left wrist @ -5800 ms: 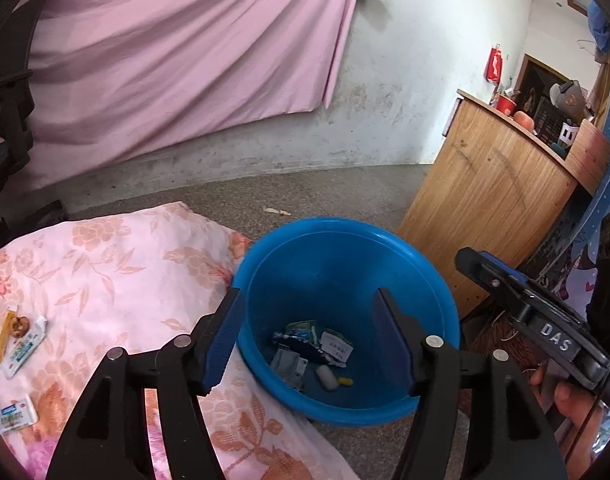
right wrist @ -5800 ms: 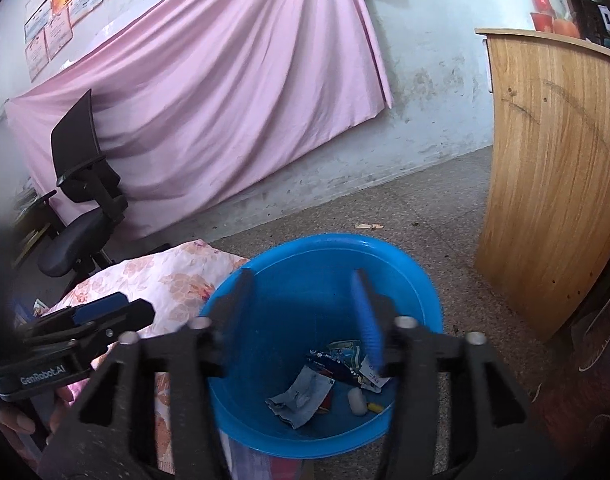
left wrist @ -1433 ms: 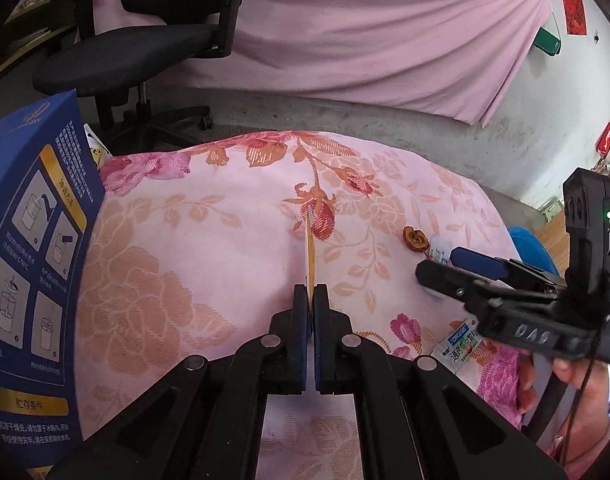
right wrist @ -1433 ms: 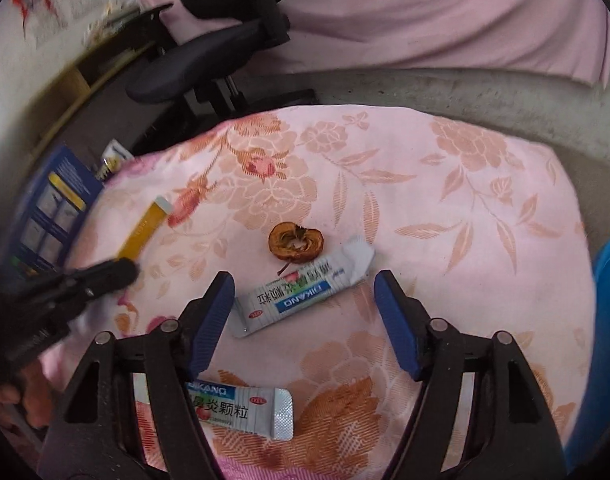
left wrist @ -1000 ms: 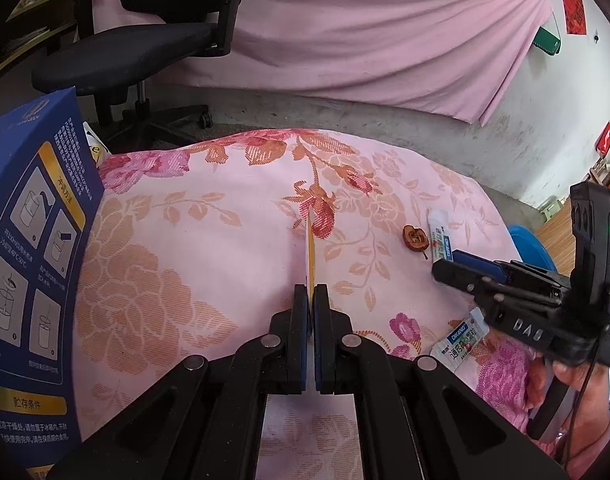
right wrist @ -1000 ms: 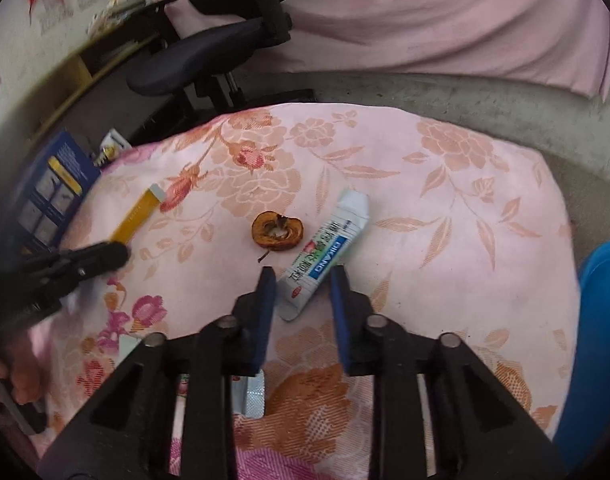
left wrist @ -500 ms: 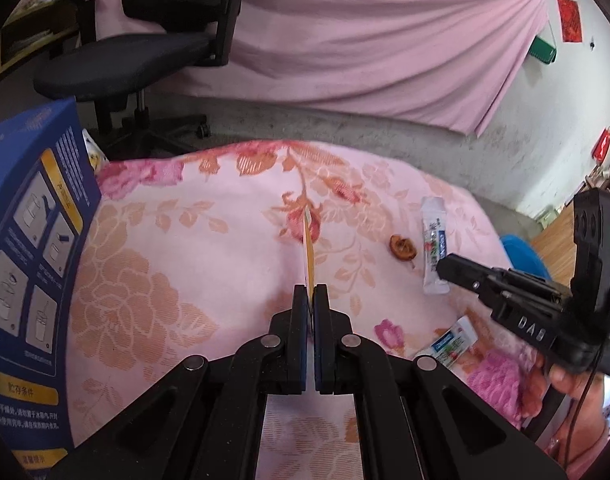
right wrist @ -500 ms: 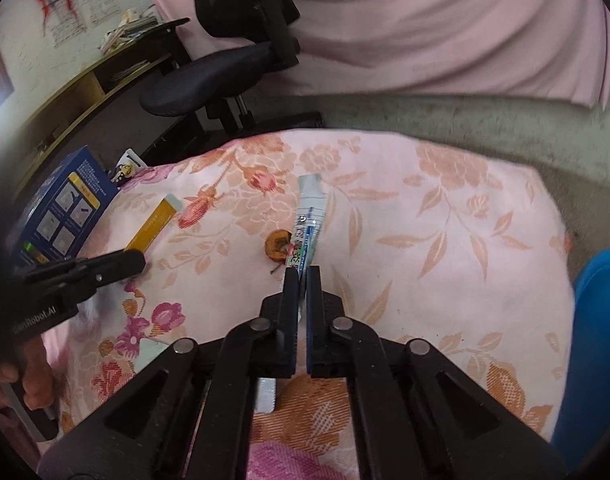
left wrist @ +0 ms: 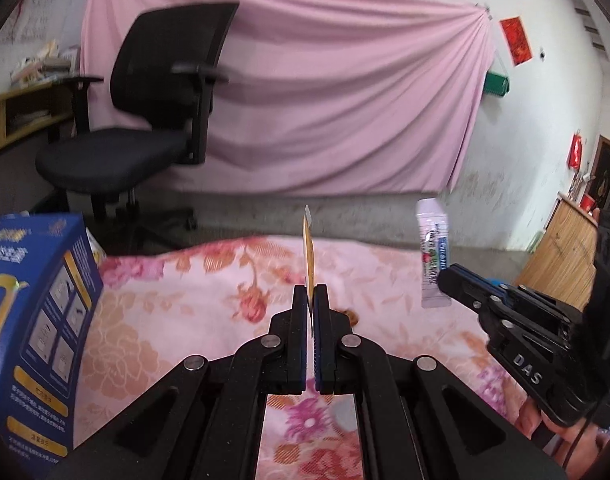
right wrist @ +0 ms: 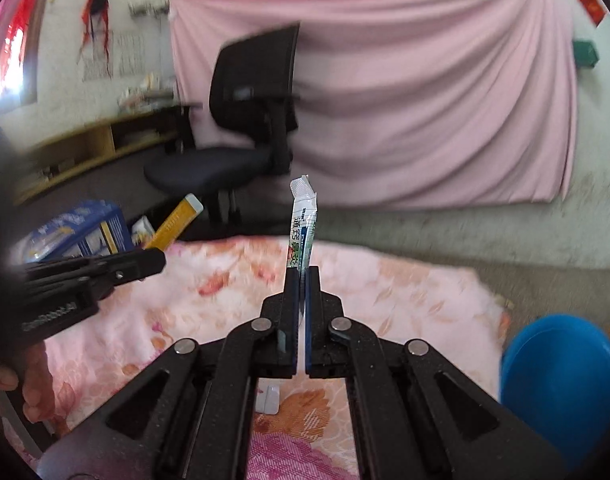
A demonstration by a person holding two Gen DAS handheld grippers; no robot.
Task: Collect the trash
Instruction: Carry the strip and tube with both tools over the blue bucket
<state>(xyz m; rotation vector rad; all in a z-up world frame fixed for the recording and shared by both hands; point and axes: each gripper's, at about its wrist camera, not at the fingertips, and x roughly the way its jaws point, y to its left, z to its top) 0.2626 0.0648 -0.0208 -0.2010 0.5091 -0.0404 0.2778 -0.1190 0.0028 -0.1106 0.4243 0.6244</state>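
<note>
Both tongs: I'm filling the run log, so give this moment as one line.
left tongs: shut on yellow sachet | right tongs: shut on white sachet | both lifted off floral cloth | blue basin: right

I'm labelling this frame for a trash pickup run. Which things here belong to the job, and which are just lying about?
Part of the job:
- yellow sachet, pinched in the left claw
- white sachet, pinched in the right claw
- blue basin
- small white packet on the floral cloth

Just lying about:
- office chair
- blue box
- pink curtain
</note>
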